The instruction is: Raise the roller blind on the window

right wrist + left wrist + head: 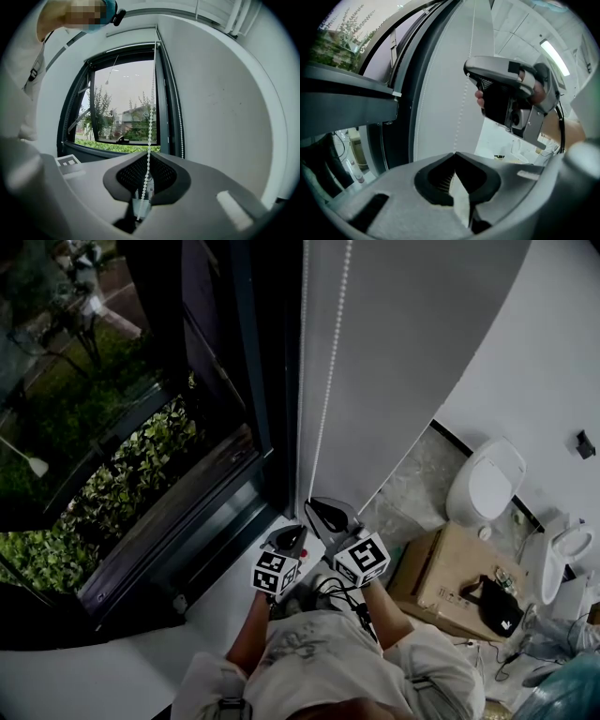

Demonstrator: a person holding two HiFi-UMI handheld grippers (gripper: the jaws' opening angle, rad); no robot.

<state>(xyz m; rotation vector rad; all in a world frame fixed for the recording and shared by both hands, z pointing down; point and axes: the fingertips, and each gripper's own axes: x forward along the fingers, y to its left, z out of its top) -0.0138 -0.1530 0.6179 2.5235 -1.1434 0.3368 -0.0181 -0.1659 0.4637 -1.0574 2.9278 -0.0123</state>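
White wall fills the head view from 12 to 2 o'clock, with a dark-framed window to its left and green shrubs outside the glass at 9 o'clock. A toilet sits at 3 o'clock and a cardboard box at 4 o'clock.

In the right gripper view the roller blind shows only as a pale band across the top of the window at 12 o'clock, and the panes below it are uncovered. Its bead chain is white and fine-beaded. In the head view it hangs in two strands down the wall beside the frame, toward the white sill.

Both grippers are at 6 o'clock in the head view, close together just above the sill. The right gripper is clamped on one strand — the beads run straight down from 12 o'clock and pass between its dark pads. The left gripper sits a little lower, with its tips pressed together where a strand reaches them; the strand looks pinched there. Seen from the left gripper, the right gripper is at 2 o'clock.
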